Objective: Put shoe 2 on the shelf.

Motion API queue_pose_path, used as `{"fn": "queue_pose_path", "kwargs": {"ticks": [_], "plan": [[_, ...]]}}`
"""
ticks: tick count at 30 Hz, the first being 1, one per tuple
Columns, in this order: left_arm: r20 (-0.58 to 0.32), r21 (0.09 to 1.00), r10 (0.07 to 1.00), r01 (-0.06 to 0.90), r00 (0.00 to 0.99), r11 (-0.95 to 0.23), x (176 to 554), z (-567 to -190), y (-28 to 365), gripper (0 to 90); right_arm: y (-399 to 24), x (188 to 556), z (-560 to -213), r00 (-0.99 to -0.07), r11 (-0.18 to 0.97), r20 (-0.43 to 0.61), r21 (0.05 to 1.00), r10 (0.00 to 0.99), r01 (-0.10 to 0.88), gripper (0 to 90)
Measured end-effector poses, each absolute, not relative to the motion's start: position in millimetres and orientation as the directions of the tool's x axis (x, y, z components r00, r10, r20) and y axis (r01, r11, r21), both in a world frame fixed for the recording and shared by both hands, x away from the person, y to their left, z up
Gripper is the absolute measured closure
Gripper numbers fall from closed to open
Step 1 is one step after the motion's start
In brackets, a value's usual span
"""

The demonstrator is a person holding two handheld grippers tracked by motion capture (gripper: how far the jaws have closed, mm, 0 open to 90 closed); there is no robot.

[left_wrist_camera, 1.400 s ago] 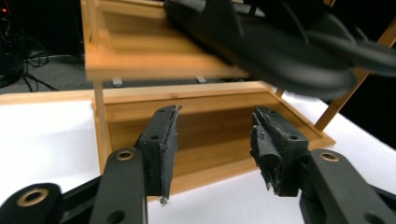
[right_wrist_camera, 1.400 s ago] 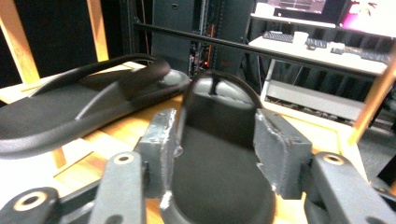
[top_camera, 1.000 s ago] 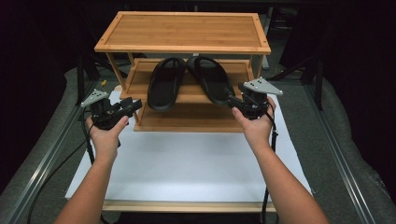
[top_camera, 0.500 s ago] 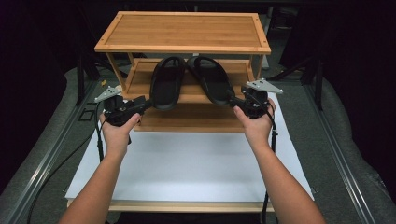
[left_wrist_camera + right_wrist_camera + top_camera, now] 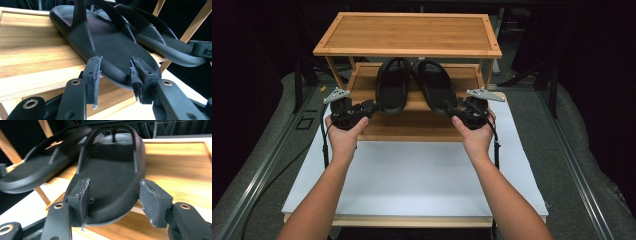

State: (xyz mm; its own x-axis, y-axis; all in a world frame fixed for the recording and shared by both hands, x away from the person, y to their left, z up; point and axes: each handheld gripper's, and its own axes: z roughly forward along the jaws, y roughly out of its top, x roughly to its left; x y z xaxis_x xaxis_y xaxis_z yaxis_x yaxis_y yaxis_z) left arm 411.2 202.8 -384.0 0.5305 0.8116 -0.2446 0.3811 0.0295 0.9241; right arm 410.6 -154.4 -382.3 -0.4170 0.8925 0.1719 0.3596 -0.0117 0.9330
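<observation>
Two black moulded-rubber slide sandals on the middle shelf of a three-tier bamboo rack (image 5: 407, 32), side by side, straps away from the person, heels overhanging the shelf's front edge toward the grippers; left black sandal (image 5: 393, 86) straight ahead of the left hand-held gripper (image 5: 373, 105), right black sandal (image 5: 434, 87) straight ahead of the right hand-held gripper (image 5: 448, 106); one gripper per sandal, each about equally close to its own heel, neither hand reaching across.

Long axes running front to back, slightly splayed, toes converging under the top shelf and heels apart; so each gripper looking along its sandal's length, heel first.

In the left gripper view, jaws apart, worn pads either side of the rounded heel of the left sandal (image 5: 112, 50), heel edge just between the tips or just beyond them; hard to tell whether touching; gap somewhat narrower than the sole at its widest. In the right gripper view, jaws spread wide, heel of the right sandal (image 5: 110, 185) sitting between the two pads, with a sliver of space on the right-hand pad's side; nothing clamped on either side.

Probably a paired grasp at the heels, then a pull toward the person off the shelf onto the white sheet-covered table (image 5: 422, 175); straight draw along each long axis likely needed, since the rack's upright posts stand just outside the sandals.
</observation>
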Motion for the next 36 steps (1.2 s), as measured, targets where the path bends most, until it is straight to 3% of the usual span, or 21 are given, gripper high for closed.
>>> {"fn": "queue_pose_path", "kwargs": {"ticks": [11, 36], "plan": [[-0.224, 0.925, 0.829, 0.379, 0.513, 0.016, 417, -383, 205, 62.5, -120, 396, -383, -0.487, 0.059, 0.09, 0.958, 0.869, 0.282, 41.9], [-0.224, 0.923, 0.835, 0.385, 0.503, 0.016, 428, -383, 204, 62.8, -102, 402, -387, -0.513, 0.02, 0.132, 0.96, 0.848, 0.28, 41.0]]}}
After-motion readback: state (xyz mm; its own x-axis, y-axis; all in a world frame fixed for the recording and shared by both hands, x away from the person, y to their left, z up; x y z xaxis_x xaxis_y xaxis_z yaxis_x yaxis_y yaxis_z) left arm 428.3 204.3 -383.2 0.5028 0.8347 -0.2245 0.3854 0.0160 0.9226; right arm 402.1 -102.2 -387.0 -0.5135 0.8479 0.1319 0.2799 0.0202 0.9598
